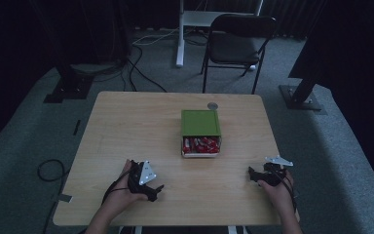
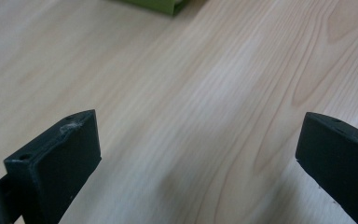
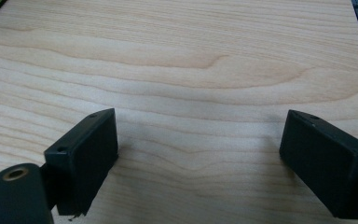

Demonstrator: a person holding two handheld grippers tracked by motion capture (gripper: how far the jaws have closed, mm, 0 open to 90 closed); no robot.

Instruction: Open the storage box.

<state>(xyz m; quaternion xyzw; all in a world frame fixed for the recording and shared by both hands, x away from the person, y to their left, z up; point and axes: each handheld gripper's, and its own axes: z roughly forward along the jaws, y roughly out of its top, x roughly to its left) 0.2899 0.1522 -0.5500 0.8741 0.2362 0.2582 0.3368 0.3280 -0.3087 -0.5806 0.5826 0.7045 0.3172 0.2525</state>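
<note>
A green box (image 1: 200,122) sits near the middle of the wooden table (image 1: 126,126); its near end is open and shows red-wrapped items (image 1: 201,145) inside. A corner of the green box (image 2: 161,5) appears at the top of the left gripper view. My left gripper (image 1: 155,190) rests low on the table at the near left, held in a hand, and my left gripper (image 2: 198,144) is open over bare wood. My right gripper (image 1: 253,174) lies at the near right, and my right gripper (image 3: 198,149) is open with nothing between its jaws.
A small round grey disc (image 1: 213,105) lies on the table just behind the box. Beyond the table stand a black folding chair (image 1: 238,41) and a white desk leg (image 1: 179,34). Cables (image 1: 136,68) run across the grey carpet, and dark stands flank both sides.
</note>
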